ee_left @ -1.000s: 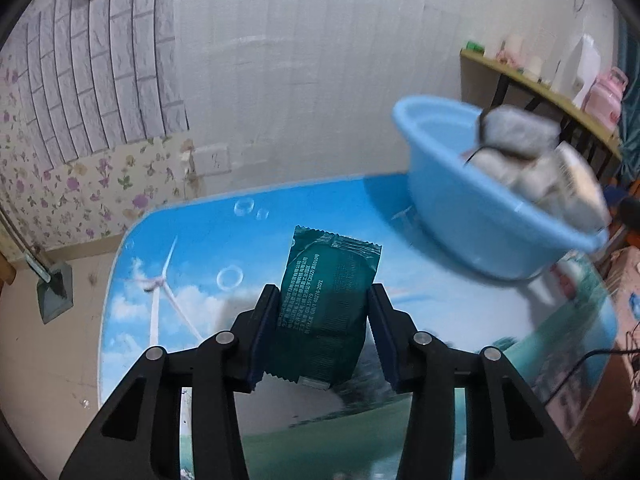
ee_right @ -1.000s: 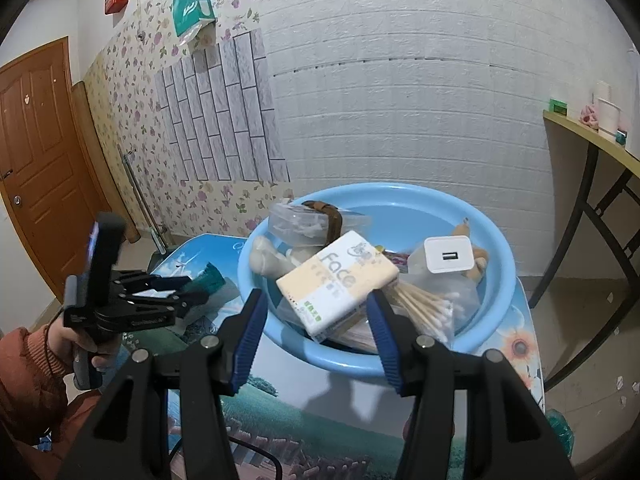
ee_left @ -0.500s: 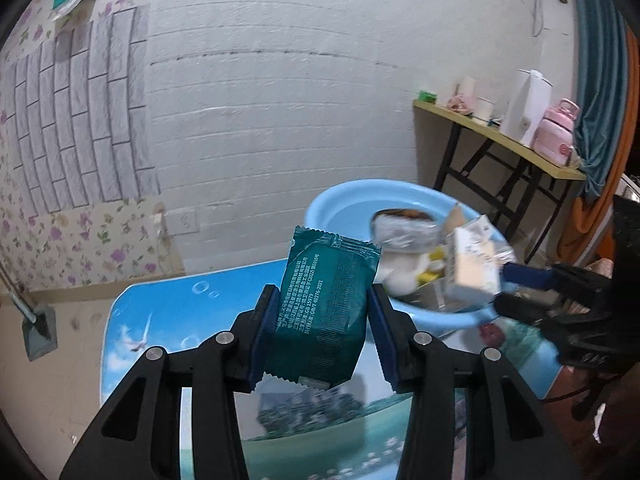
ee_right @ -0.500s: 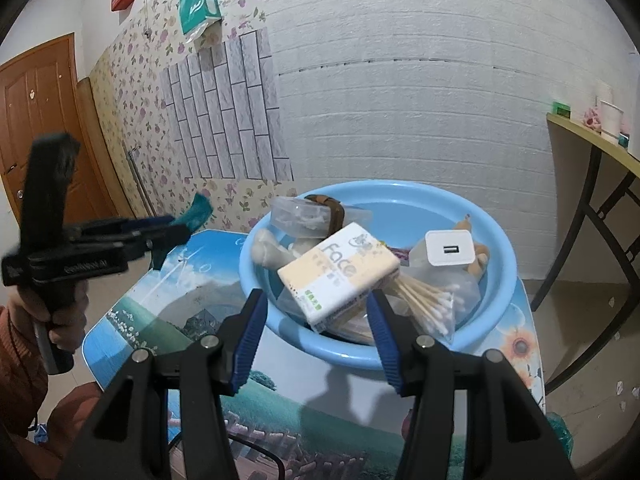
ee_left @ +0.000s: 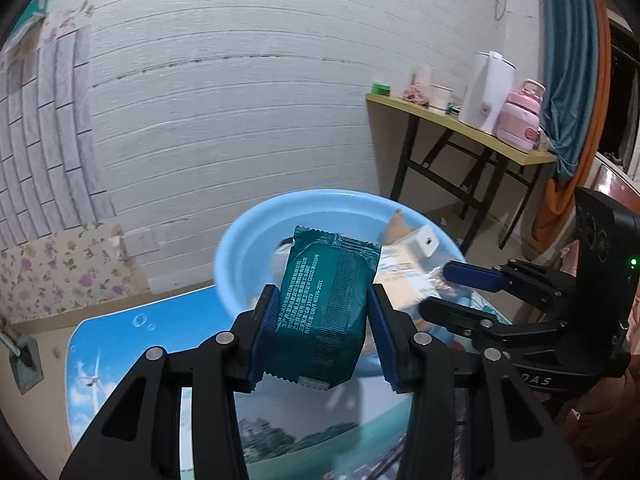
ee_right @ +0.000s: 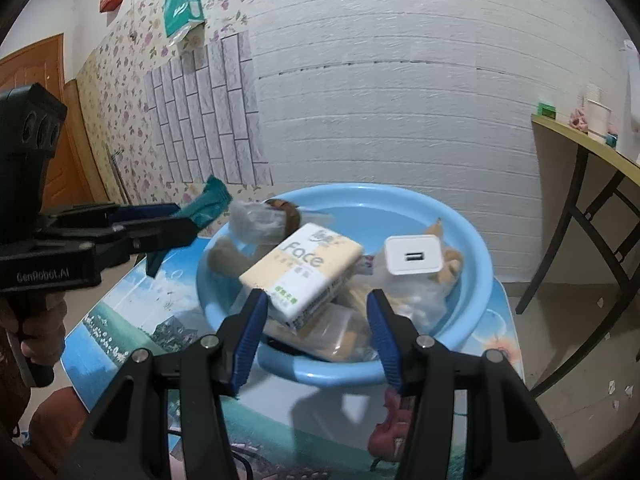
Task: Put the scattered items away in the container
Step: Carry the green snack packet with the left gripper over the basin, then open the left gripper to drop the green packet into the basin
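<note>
My left gripper (ee_left: 322, 326) is shut on a dark green snack packet (ee_left: 326, 312) and holds it in the air at the near left rim of the light blue basin (ee_left: 256, 236). In the right wrist view the left gripper (ee_right: 176, 220) and the packet (ee_right: 208, 204) hang just left of the basin (ee_right: 476, 276). The basin holds a "Face" tissue pack (ee_right: 304, 272), a white charger (ee_right: 414, 256), plastic bags and other items. My right gripper (ee_right: 316, 332) is open and empty, just above the basin's near rim.
The basin stands on a small table with a printed landscape top (ee_right: 132, 320). A white brick wall is behind it. A side table (ee_left: 460, 124) at the right carries a white kettle, a pink bottle and cups. A black cable (ee_right: 244, 464) lies at the table's front.
My left gripper has carried the green packet up and to the right, from over the table to the basin's rim. The right gripper has stayed open, edging slightly closer to the basin.
</note>
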`<state>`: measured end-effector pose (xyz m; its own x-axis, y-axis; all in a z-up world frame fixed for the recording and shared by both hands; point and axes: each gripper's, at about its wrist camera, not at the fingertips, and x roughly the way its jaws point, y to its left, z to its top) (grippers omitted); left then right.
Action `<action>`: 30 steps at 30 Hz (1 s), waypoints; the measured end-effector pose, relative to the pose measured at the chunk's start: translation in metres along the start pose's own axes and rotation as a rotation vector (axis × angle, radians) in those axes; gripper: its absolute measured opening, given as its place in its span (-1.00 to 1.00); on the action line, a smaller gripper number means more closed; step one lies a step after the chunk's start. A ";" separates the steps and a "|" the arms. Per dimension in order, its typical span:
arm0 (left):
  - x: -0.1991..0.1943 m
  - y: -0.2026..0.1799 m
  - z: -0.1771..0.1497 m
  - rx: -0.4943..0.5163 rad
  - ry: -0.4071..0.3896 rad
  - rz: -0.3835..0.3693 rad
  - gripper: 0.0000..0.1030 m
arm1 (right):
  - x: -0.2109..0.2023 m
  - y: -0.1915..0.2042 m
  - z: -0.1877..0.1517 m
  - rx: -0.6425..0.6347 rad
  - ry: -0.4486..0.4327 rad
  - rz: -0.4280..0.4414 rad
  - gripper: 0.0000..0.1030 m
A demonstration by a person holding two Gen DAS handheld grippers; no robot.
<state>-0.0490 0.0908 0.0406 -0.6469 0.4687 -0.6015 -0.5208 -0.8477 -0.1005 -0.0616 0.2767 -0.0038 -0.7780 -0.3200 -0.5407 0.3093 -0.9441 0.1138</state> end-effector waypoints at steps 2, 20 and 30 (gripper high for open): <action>0.005 -0.008 0.005 0.014 0.000 -0.014 -0.15 | 0.000 -0.006 0.002 0.011 -0.007 -0.006 -0.01; 0.039 -0.040 0.029 0.078 0.038 -0.040 0.04 | 0.000 -0.024 0.005 0.057 -0.029 0.027 -0.01; 0.023 -0.034 0.029 0.051 0.009 -0.015 0.52 | -0.009 -0.018 0.009 0.053 -0.036 0.009 -0.01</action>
<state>-0.0627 0.1374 0.0527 -0.6338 0.4789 -0.6074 -0.5584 -0.8267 -0.0692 -0.0650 0.2960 0.0065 -0.7946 -0.3306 -0.5093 0.2881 -0.9436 0.1630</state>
